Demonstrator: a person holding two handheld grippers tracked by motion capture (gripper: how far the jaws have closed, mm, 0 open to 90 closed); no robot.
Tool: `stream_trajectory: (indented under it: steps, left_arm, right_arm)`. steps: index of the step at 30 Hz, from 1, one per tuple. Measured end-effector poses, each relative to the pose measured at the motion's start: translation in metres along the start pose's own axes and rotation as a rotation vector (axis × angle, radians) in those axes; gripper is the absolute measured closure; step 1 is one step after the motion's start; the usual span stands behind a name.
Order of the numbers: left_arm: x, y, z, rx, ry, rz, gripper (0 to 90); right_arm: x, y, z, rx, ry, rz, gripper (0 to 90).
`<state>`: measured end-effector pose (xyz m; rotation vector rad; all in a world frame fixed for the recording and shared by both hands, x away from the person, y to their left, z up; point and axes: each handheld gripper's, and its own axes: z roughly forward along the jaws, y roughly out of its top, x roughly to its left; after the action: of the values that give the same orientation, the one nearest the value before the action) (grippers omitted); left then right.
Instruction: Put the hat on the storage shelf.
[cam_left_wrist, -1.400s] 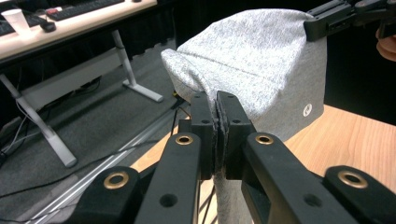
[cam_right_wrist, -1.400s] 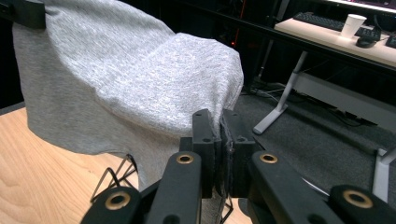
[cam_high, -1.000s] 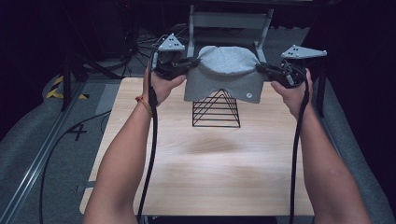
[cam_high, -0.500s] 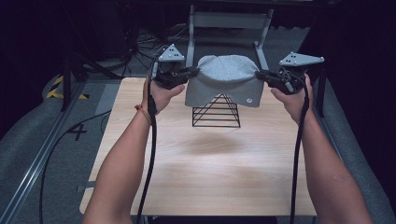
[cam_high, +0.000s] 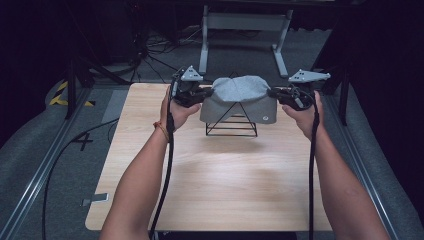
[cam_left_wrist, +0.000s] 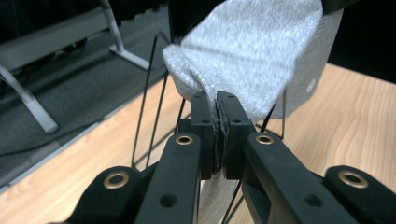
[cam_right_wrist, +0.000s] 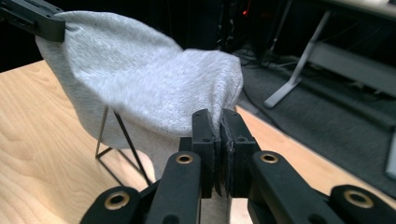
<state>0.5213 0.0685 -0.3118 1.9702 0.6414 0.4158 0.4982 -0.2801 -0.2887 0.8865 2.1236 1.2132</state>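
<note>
Grey beanie (cam_high: 240, 95), pinched at each side by closed left tongs (cam_high: 204, 93) and right tongs (cam_high: 274, 93), has now dropped lower over the black wire pyramid stand (cam_high: 232, 125).

My light wooden table (cam_high: 220, 190) stands on grey carpet (cam_high: 50, 150). Beyond its far edge I see a pale metal frame (cam_high: 245, 22) on two splayed legs, with dark cables (cam_high: 150, 50) tangled to its left. A yellow-and-black strip (cam_high: 62, 95) lies off the far left corner, and a metal rail (cam_high: 35, 185) runs along the left side
</note>
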Motion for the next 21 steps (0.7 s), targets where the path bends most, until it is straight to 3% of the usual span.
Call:
stream_trajectory:
  steps: [1,4,9,12,13,21]
  left_arm:
    - [0.003,-0.005,0.003,0.01,0.003,0.01,86.6]
    - [0.005,-0.016,0.009,0.022,-0.003,-0.02,86.6]
    - [0.005,-0.03,0.018,0.051,-0.01,-0.028,86.6]
    - [0.003,-0.039,0.023,0.061,-0.017,-0.036,86.6]
    - [0.003,-0.042,0.025,0.068,-0.007,-0.02,86.6]
    - [-0.007,-0.068,0.039,0.095,0.009,-0.02,86.5]
  right_arm:
    - [0.0,-0.004,0.003,0.007,0.005,0.009,85.5]
    - [0.002,-0.019,0.013,0.033,0.025,0.02,85.5]
    - [0.005,-0.04,0.026,0.063,0.052,0.04,85.5]
    - [0.006,-0.052,0.033,0.071,0.074,0.07,85.5]
    - [0.006,-0.054,0.034,0.077,0.074,0.074,85.6]
    - [0.015,-0.076,0.048,0.127,0.083,0.075,85.6]
